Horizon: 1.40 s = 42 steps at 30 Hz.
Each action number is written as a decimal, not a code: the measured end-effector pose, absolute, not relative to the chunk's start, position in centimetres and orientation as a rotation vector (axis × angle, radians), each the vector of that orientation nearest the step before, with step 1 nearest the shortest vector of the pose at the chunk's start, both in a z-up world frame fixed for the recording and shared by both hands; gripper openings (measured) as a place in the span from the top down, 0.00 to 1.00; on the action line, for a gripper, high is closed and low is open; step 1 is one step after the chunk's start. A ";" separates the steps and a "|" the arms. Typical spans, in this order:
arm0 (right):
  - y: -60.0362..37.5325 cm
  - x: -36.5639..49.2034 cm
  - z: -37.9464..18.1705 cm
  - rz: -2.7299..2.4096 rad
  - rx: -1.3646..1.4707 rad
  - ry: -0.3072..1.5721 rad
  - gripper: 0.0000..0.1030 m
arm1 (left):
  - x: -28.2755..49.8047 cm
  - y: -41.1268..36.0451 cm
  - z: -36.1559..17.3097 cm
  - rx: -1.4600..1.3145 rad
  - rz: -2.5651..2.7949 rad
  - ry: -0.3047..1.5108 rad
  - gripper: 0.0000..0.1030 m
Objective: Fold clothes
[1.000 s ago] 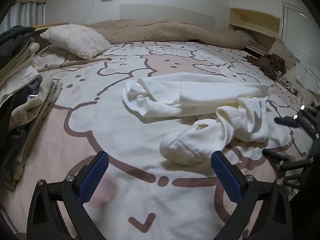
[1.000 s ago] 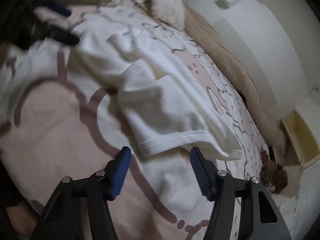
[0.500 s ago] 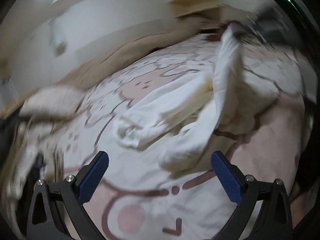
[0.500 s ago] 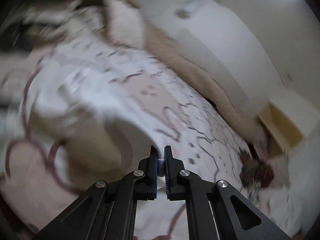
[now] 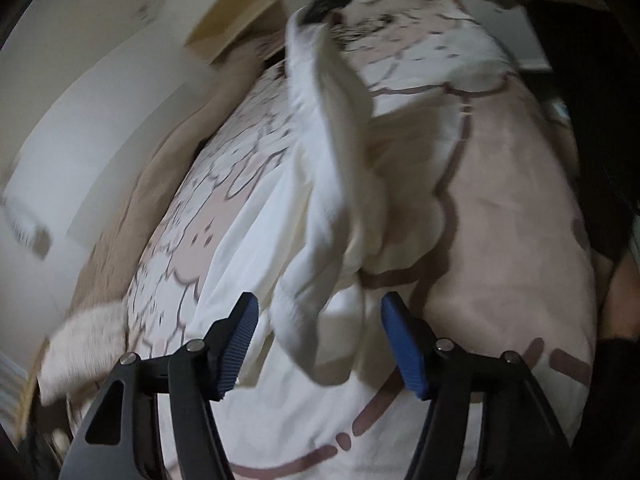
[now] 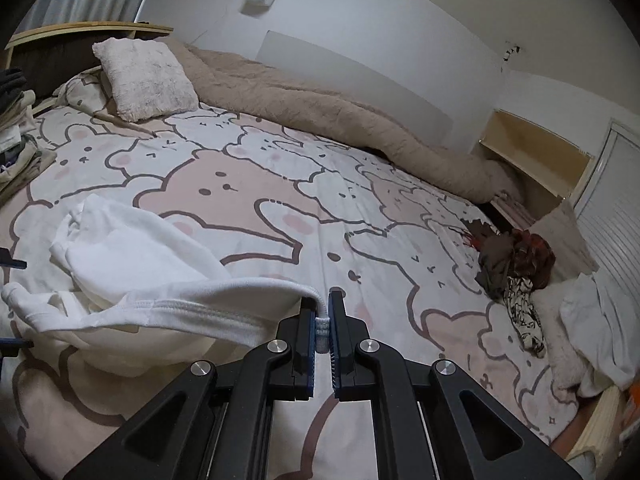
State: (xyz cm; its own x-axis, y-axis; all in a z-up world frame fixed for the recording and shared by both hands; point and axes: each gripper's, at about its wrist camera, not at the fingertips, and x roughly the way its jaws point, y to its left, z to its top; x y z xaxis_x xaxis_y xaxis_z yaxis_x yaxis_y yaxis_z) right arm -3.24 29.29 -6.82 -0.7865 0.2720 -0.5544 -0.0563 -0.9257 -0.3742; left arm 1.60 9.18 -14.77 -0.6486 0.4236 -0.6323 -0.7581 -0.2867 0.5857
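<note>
Garment [image 6: 132,276], a white top, lies bunched near the left edge of the bed [image 6: 280,184], with one hem corner lifted off the sheet. The right gripper [image 6: 322,330] has its pads pressed together on that hem corner, and the cloth stretches from it back down to the heap. In the left wrist view the same garment [image 5: 332,184] hangs as a twisted strip from that pinch down to the sheet. The left gripper [image 5: 320,344] is closing, with a loose cuff or sleeve end hanging between its blue pads [image 5: 240,344]; no pad touches the cloth yet, though blur makes this hard to judge.

Folding proper has not begun, judging by the crumpled shape. What is done is one corner secured. What is left is a second hold, spreading the top flat, then the folds. A stack of clothes [image 6: 16,128] sits at the far left edge, seemingly finished, and a dark pile [image 6: 516,264] waits near the right edge.
</note>
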 end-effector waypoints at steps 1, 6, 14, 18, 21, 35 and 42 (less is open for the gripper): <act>29.3 -3.2 -7.0 2.767 -0.941 -0.508 0.94 | 1.8 9.4 -14.4 -0.454 1.972 1.196 0.38; 29.3 -3.0 -7.4 2.773 -0.960 -0.496 0.94 | 1.3 10.0 -13.6 -0.476 1.893 1.230 0.69; 28.5 -2.8 -5.0 2.806 -0.914 -0.485 0.94 | -2.6 10.0 -8.8 -0.608 2.123 0.896 0.91; 28.1 -2.8 -0.5 2.855 -0.804 -0.469 0.94 | -4.7 7.9 -0.5 -0.542 2.381 0.593 0.91; 27.0 -2.2 5.2 2.899 -0.623 -0.495 0.94 | -5.3 6.0 6.1 -0.420 2.549 0.421 0.91; 23.4 5.0 28.9 3.217 -0.201 -0.375 0.94 | 3.4 -2.4 30.7 0.086 2.672 -0.066 0.91; 24.7 2.2 28.4 3.306 -0.508 -0.177 0.94 | -0.2 -3.8 29.1 -0.182 2.722 -0.124 0.91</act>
